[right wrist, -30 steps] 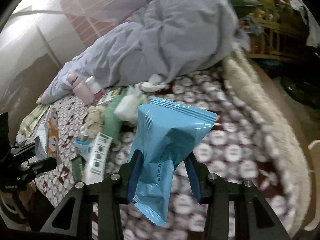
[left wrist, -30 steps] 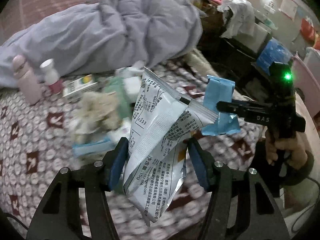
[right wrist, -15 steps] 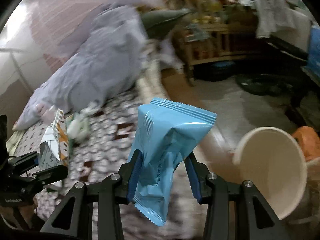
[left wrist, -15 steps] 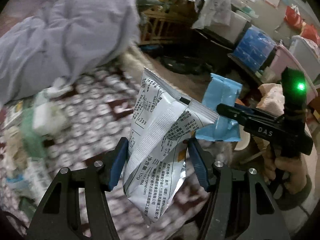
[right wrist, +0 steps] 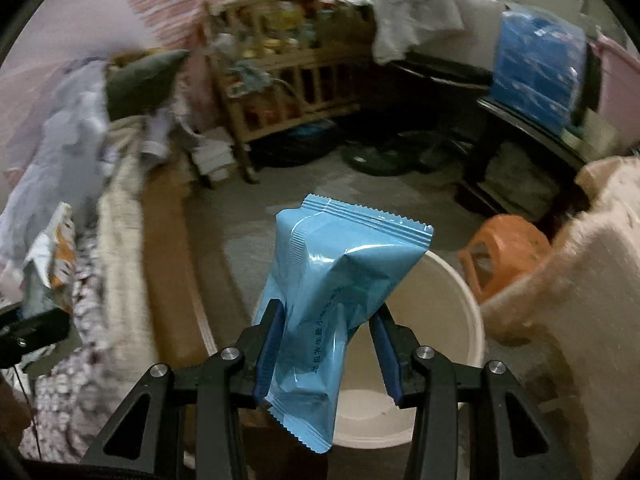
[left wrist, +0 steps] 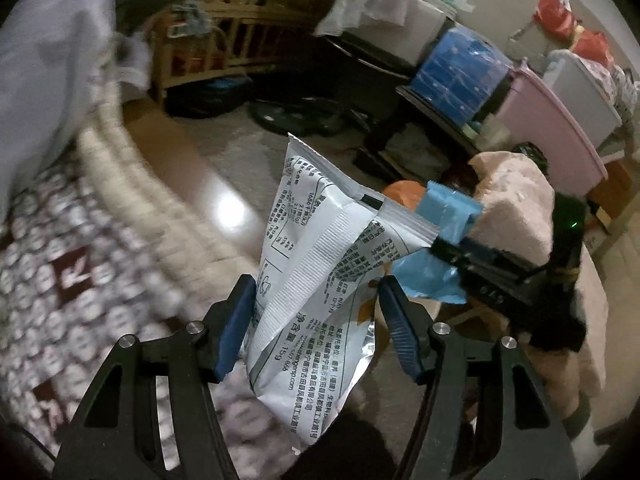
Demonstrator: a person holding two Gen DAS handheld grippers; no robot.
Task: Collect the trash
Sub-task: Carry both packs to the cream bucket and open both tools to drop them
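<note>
My left gripper (left wrist: 316,312) is shut on a silver-white snack wrapper (left wrist: 320,280) with black print, held upright over the bed edge. My right gripper (right wrist: 328,328) is shut on a blue snack wrapper (right wrist: 336,280) and holds it above a white round bin (right wrist: 436,340) on the floor. The blue wrapper (left wrist: 436,252) and the right gripper also show at the right of the left wrist view. The silver wrapper (right wrist: 52,256) shows at the far left of the right wrist view.
A patterned bed (left wrist: 52,264) with a beige edge is at the left. An orange stool (right wrist: 504,252) and a pink blanket-covered seat (right wrist: 580,280) stand right of the bin. A wooden crib (right wrist: 288,92), blue box (right wrist: 536,76) and pink tub (left wrist: 548,120) are behind.
Both grippers have swung right, away from the bed and its litter, toward the floor. The white bin has come under the right gripper. Both wrappers stay gripped.
</note>
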